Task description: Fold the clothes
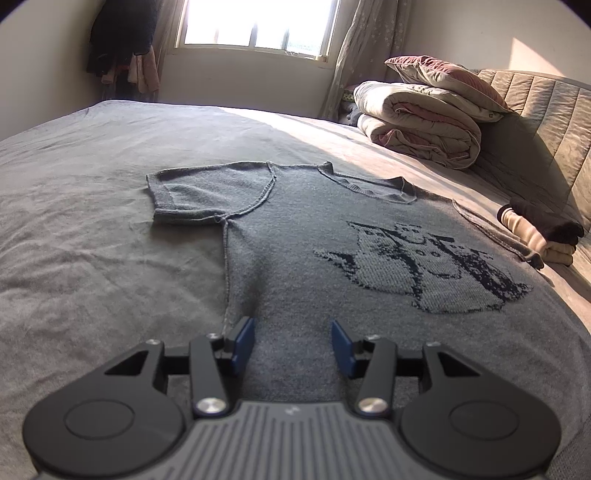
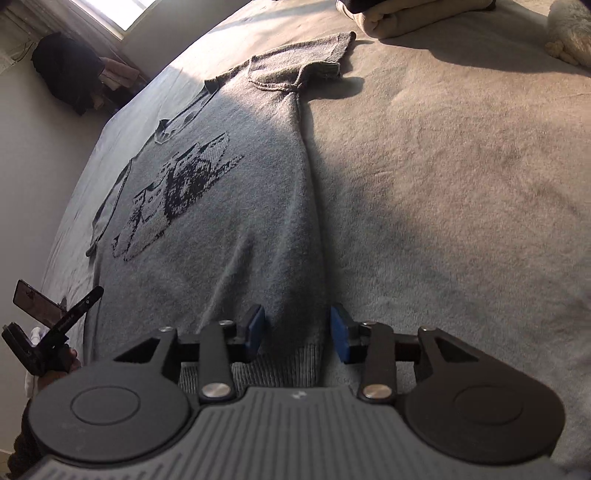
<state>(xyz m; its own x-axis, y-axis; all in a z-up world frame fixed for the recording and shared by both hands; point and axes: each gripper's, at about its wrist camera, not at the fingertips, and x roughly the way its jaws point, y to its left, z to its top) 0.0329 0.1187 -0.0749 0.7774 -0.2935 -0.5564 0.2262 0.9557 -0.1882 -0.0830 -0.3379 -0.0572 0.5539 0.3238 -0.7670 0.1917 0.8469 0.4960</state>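
Hanging clothes [image 1: 122, 48]: dark garments in the far left corner, beside the window [image 1: 255, 26].
Bed [image 1: 74, 221]: grey cover, in shade at the left, sunlit at the right.
Sweater [image 1: 295, 229]: grey short-sleeved knit, spread flat on the bed, neckline far, hem near; a dark-and-pale cat pattern [image 1: 424, 258] sits on its chest.
Left sleeve [image 1: 192, 195]: lies flat, pointing left.
Left hand-held gripper [image 1: 293, 343]: low over the sweater's near left part, close to the side seam; jaws part open, blue pads apart, with flat knit seen between them and nothing gripped.
Right hand-held gripper [image 2: 297, 328]: at the sweater's near right corner above the ribbed hem [image 2: 280, 365]; jaws part open, a raised ridge of the side edge stands between the pads, which do not appear to press it.
Right sleeve [image 2: 314, 59]: lies flat, its cuff near the folded items.
Folded clothes [image 1: 535, 232]: small dark and cream stack, right of the sweater.
Bedding [image 1: 424, 118]: rolled quilt and pillow, far right, against the headboard [image 1: 546, 122].
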